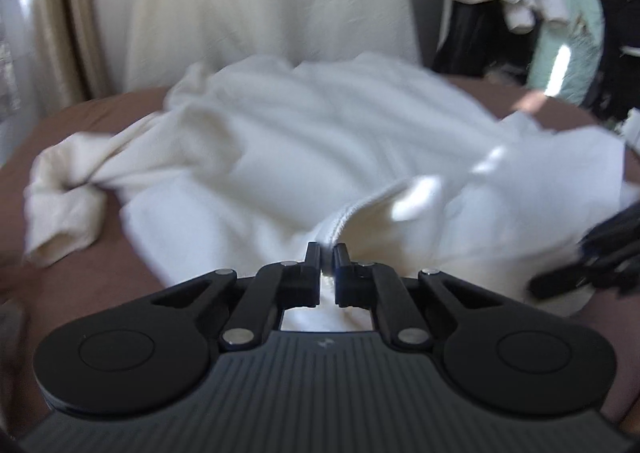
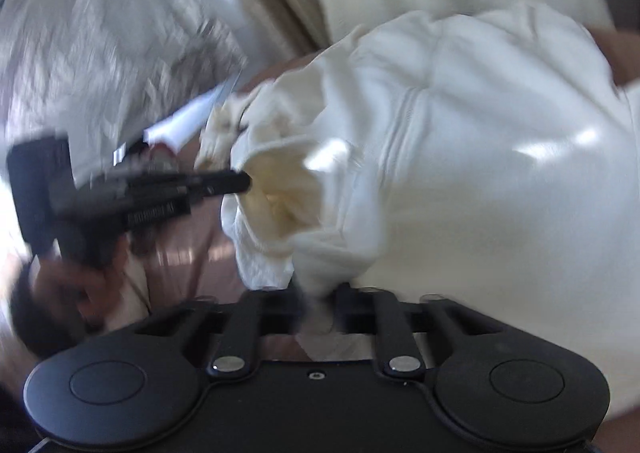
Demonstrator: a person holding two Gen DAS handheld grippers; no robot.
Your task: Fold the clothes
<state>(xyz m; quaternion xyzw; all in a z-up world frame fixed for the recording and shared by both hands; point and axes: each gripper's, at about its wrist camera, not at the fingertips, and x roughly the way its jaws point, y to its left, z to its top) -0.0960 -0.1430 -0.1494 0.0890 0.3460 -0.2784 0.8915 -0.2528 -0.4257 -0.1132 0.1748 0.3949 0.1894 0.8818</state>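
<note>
White sweatshirt [image 1: 320, 141] hem pinched in left claw [image 1: 327, 253], brown bedsheet [image 1: 80, 285] beneath

No text or label is sharp enough to read.

A bed [image 1: 80, 273] covered in a brown sheet carries everything. A cream-white sweatshirt [image 1: 304, 141] lies rumpled directly on it, spread across most of the surface. One sleeve [image 1: 68, 197] trails off to the left, its cuff bunched on the near-left part of the sheet.
</note>
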